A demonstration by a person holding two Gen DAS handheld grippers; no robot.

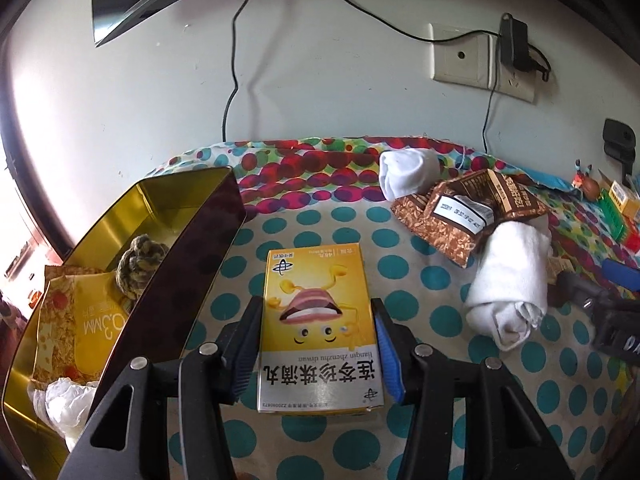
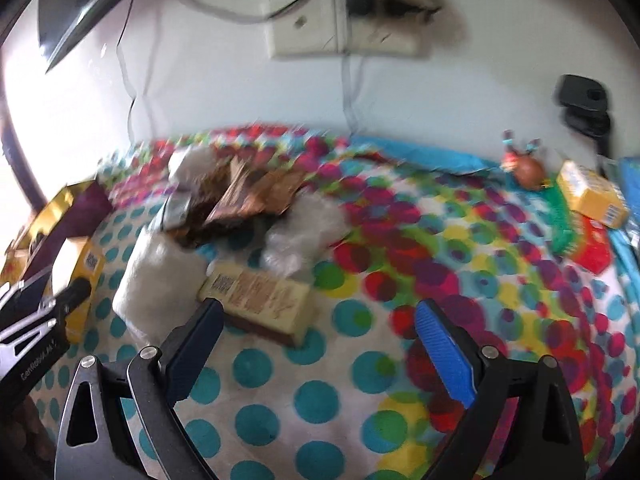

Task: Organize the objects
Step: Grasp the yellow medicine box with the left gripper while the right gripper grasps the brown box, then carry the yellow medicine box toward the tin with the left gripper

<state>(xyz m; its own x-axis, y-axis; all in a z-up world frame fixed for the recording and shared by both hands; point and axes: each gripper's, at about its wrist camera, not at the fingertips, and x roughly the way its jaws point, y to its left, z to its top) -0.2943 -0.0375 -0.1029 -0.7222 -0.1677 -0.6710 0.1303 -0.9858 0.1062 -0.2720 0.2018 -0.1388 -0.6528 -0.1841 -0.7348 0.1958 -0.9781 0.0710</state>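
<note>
Dotted bedspread (image 1: pixel 400 268), tin (image 1: pixel 120 216) at left edge. Left gripper (image 1: pixel 316 340) pinches yellow box (image 1: pixel 316 320), likely tin-bound. Right gripper (image 2: pixel 320 344) spread, empty.

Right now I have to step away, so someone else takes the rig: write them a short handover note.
Left gripper: shut on the yellow medicine box, which lies on the dotted cloth.
Right gripper: open, empty, hanging over the cloth near a beige box.
Done: the gold tin on the left already holds a snack packet, a knotted rope and something white.
Left: the yellow box, two white rolled socks, brown packets and the beige box are outside the tin.
</note>
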